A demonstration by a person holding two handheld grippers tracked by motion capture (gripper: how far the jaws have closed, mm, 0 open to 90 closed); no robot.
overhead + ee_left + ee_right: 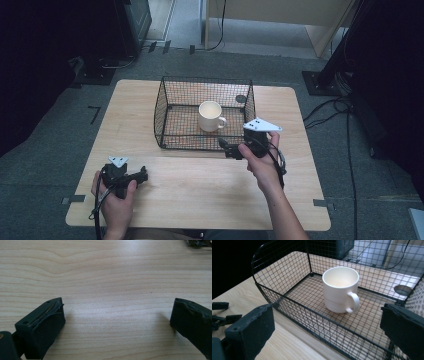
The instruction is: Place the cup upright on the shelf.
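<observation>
A white mug [210,116] [340,288] stands upright inside a black wire basket [200,142] [287,270] at the middle back of the wooden table, its handle turned toward the basket's right front. My right gripper [229,149] [325,315] hovers just outside the basket's front right corner. It is open, pointing left over the front wall toward the mug, with nothing between its jaws. My left gripper [141,176] [117,312] rests low over the table's front left, open over bare wood.
A small dark round disc [241,99] [402,290] lies on the table [200,190] behind the basket's right rear corner. Black equipment stands and cables sit on the grey floor around the table. In the right gripper view the left gripper [222,312] shows far off at the left.
</observation>
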